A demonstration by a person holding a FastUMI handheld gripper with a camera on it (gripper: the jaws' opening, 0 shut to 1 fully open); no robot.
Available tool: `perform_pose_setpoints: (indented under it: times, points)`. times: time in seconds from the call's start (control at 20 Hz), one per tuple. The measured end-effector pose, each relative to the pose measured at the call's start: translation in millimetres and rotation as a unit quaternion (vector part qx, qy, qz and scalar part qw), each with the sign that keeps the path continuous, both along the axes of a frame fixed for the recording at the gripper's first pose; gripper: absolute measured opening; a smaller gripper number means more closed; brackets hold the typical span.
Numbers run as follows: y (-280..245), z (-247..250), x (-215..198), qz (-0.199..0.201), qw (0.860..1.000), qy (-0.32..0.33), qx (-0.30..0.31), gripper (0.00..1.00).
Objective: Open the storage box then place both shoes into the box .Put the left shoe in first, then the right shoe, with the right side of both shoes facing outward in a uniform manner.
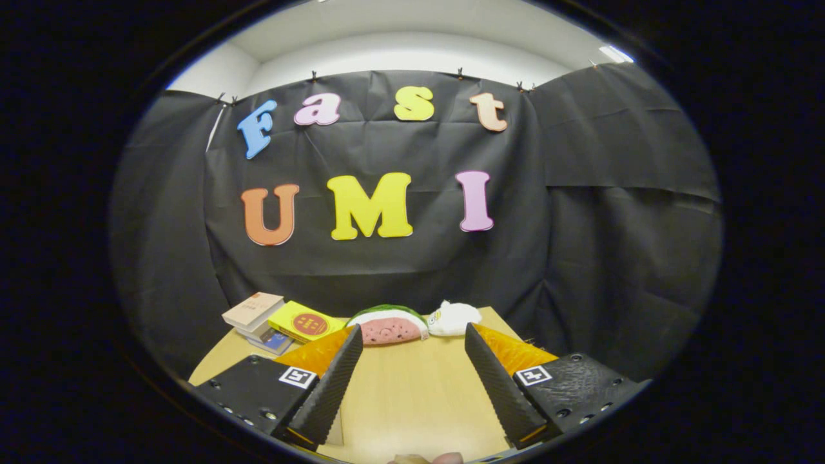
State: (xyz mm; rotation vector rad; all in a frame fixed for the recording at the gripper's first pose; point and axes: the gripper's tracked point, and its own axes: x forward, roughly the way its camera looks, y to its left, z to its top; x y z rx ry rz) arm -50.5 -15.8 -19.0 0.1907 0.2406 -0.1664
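Observation:
My gripper is open above a light wooden table, its two black ribbed fingers spread wide with bare tabletop between them. Nothing is held. No storage box or shoes are in sight from here. At the near edge, between the finger bases, the tips of a person's fingers peek in.
At the table's far edge lie a watermelon-slice plush and a small white plush, just beyond the fingertips. Left of them sit a yellow book and a stack of books. Black cloth walls close in behind and to the sides.

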Motion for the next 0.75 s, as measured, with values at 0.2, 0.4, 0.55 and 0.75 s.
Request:
perform_pose_setpoints:
  times: [0.2, 0.4, 0.55, 0.75]
  points:
    - [-0.8, -2.0, 2.0, 0.003, 1.000, 0.005, -0.003, 0.96]
    - [9.4, -2.7, 6.6, 0.014, 1.000, 0.013, 0.007, 0.96]
    - [13.4, -2.2, 10.4, 0.019, 1.000, 0.014, 0.002, 0.96]
    - [22.2, -2.5, 13.8, 0.025, 1.000, 0.018, 0.001, 0.96]
